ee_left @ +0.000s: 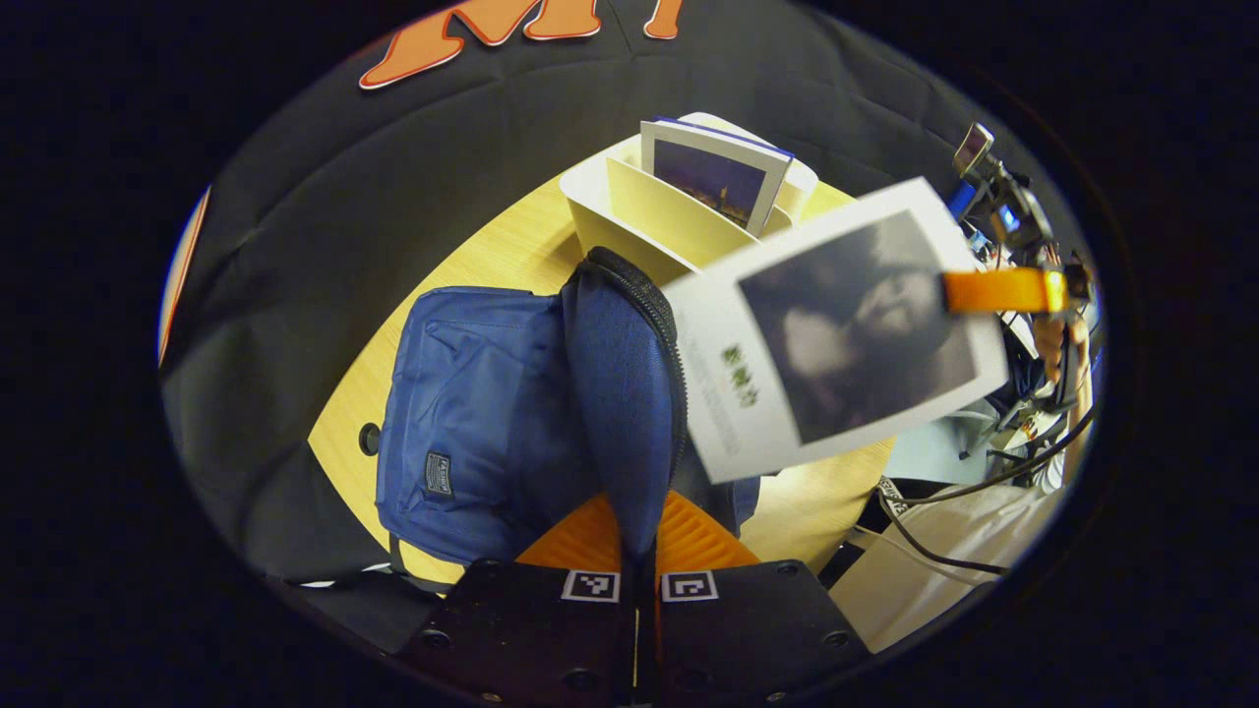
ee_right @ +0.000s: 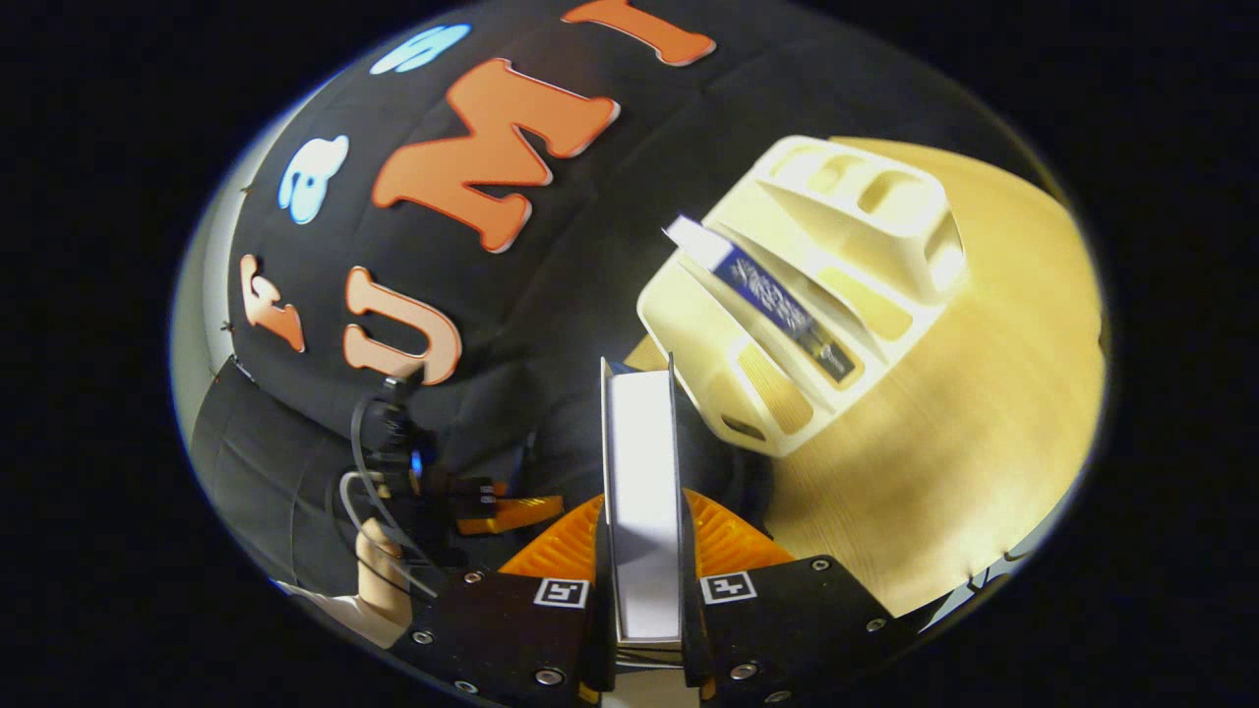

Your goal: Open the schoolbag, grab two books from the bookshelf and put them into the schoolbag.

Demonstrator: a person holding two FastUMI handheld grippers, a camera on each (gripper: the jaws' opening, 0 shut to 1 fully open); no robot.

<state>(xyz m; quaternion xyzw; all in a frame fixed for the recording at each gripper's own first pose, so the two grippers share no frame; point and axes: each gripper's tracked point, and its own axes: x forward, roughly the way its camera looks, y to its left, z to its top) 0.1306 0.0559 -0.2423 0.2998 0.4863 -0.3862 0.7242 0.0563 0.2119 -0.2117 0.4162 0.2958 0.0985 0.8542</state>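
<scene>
The blue schoolbag (ee_left: 472,413) lies on the wooden table (ee_left: 492,256). My left gripper (ee_left: 634,536) is shut on the bag's zippered flap (ee_left: 620,393) and holds it raised. A white book with a dark photo cover (ee_left: 836,334) hangs tilted above the bag's right side, gripped at its far edge by the right gripper's finger (ee_left: 1003,290). In the right gripper view that book (ee_right: 644,472) shows edge-on, and my right gripper (ee_right: 644,536) is shut on it. A second, blue-covered book (ee_left: 713,177) (ee_right: 777,300) stands in the cream bookshelf (ee_left: 649,221) (ee_right: 816,295).
The left gripper (ee_right: 502,511) and the hand holding it (ee_right: 379,570) show low on the left in the right gripper view. Cables and gear (ee_left: 984,472) hang off the table's right side. A round hole (ee_left: 369,438) sits in the tabletop left of the bag.
</scene>
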